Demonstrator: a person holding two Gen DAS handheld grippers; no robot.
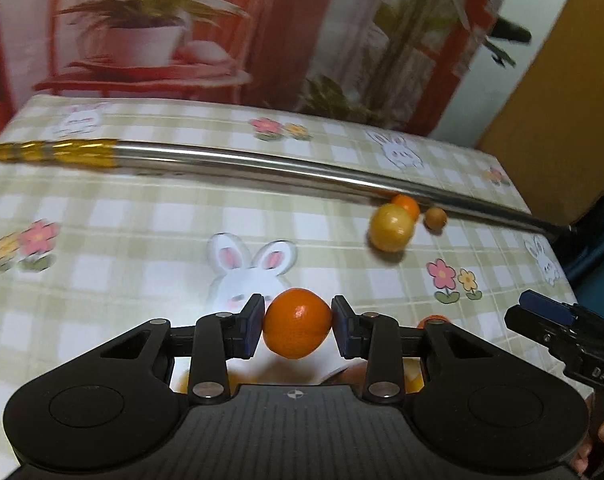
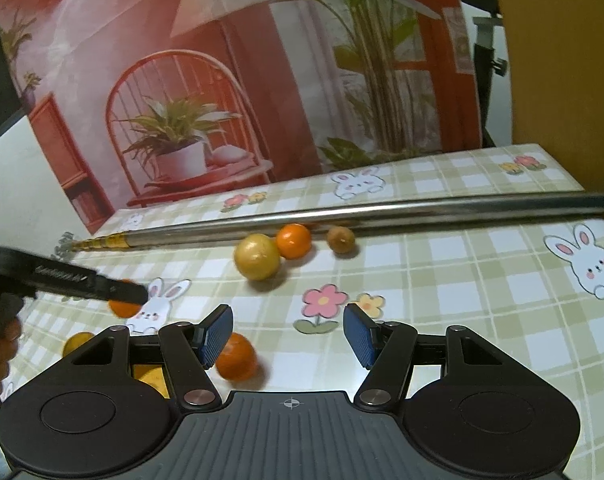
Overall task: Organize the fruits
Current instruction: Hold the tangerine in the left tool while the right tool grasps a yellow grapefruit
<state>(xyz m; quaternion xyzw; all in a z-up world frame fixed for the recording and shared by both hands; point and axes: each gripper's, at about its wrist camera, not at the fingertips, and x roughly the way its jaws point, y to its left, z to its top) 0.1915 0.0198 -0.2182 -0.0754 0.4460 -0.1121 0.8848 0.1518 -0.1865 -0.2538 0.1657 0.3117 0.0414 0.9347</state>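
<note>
The table [image 2: 481,280], covered with a checked rabbit-print cloth, carried a long metal rod [image 2: 341,214] lying crosswise along its far side. Three fruits sat grouped against the near side of that rod: a yellow fruit [image 2: 257,258], an orange fruit [image 2: 294,241] touching it from behind, and a small brown fruit [image 2: 341,239] just to the right, slightly apart.

The left gripper [image 1: 297,322] was clamped on a mandarin [image 1: 297,323], one pad seated on each flank, the fruit held clear above the cloth. The grouped fruits lay ahead and to the right of it, so the carry would probably run forward-right toward the rod, if that group is the collection point.

The right gripper [image 2: 288,336] stood with its jaws wide apart and empty. A loose mandarin [image 2: 237,362] rested on the cloth just below and beside its left pad [image 2: 218,334], not between the pads. This gripper was the nearer tool for that fruit; a small shift leftward and downward would likely be needed to straddle it. More orange fruit showed partly hidden behind both gripper bodies.
</note>
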